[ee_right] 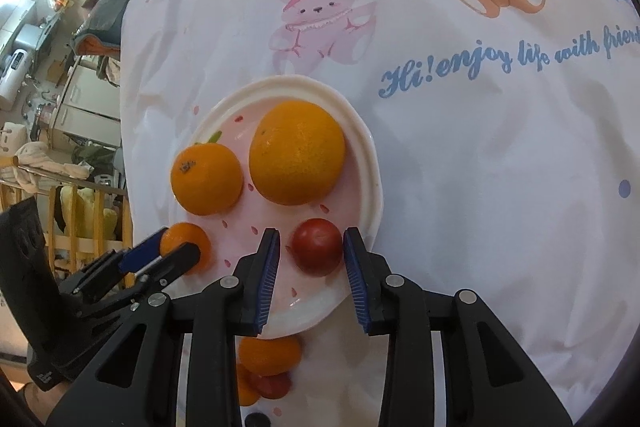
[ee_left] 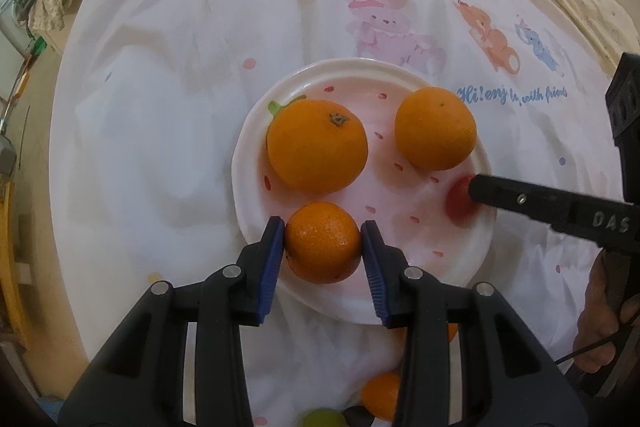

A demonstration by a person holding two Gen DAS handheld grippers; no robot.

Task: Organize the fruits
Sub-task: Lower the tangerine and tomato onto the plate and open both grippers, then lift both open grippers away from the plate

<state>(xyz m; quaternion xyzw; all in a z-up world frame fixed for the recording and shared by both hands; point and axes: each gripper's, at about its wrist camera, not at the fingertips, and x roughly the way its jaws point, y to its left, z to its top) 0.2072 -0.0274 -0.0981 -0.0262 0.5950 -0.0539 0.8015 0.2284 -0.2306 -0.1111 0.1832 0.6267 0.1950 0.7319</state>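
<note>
A white and pink plate (ee_left: 256,131) (ee_right: 368,155) lies on the cloth. On it sit two large oranges (ee_left: 317,145) (ee_left: 435,128), also in the right wrist view (ee_right: 206,179) (ee_right: 297,152). My left gripper (ee_left: 323,245) is closed around a small mandarin (ee_left: 322,242) (ee_right: 180,239) at the plate's near edge, both pads touching it. My right gripper (ee_right: 311,253) is open around a small red fruit (ee_right: 317,246) on the plate; a gap shows at the left pad. In the left wrist view the red fruit (ee_left: 460,201) is blurred behind the right gripper's finger (ee_left: 520,197).
The table has a white cloth (ee_right: 480,187) printed with cartoon animals. More fruit lies on the cloth near the plate's front edge: an orange (ee_right: 269,355), a red fruit (ee_right: 273,385), and a green one (ee_left: 320,418). Room clutter lies beyond the table's left edge.
</note>
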